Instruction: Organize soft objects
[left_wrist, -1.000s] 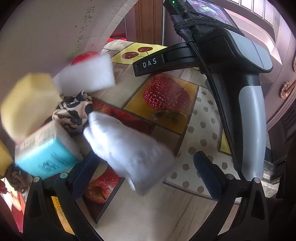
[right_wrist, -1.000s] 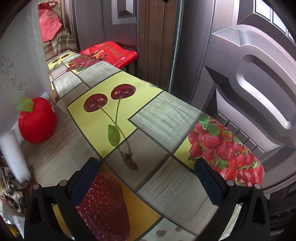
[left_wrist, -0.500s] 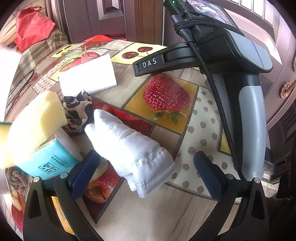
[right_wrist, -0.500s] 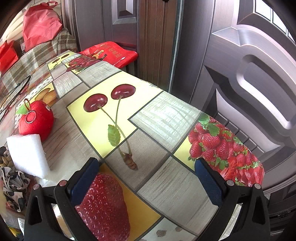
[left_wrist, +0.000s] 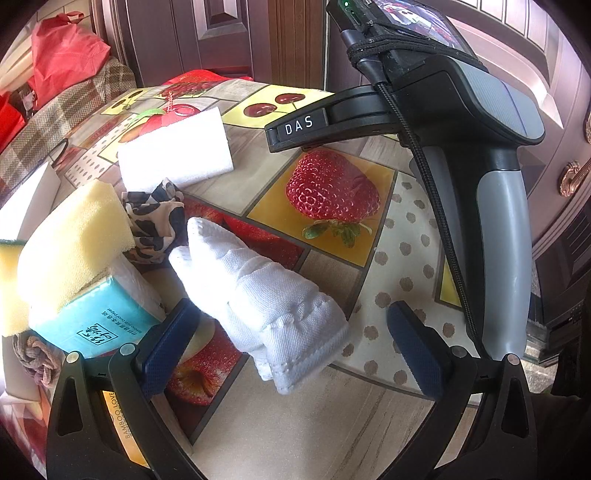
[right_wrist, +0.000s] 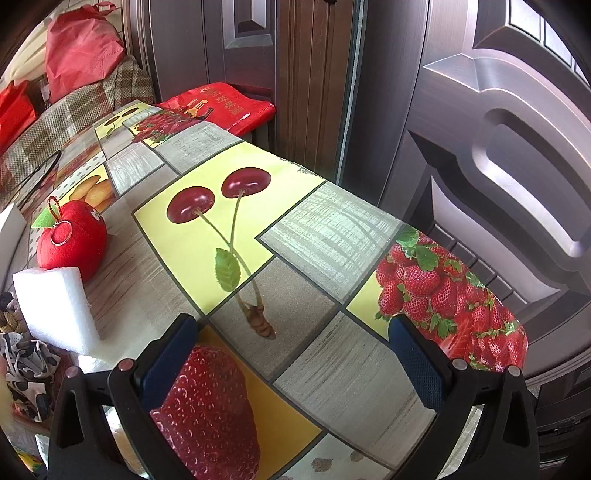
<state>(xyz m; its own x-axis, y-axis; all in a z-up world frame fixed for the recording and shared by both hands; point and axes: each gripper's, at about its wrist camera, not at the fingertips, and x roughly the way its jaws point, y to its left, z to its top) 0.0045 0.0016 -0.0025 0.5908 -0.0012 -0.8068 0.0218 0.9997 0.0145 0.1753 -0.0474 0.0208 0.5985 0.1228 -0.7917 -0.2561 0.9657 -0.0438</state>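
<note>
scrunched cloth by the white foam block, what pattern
Black-and-white animal print on the scrunched cloth; clearest in the left wrist view.

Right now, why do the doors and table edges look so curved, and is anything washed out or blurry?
Left wrist view: fisheye lens bends the scene; the white towel and white foam block are overexposed, yet sharp. Right wrist view: the door panels bow strongly; daylight glares on them, and the tablecloth print stays crisp.
</note>
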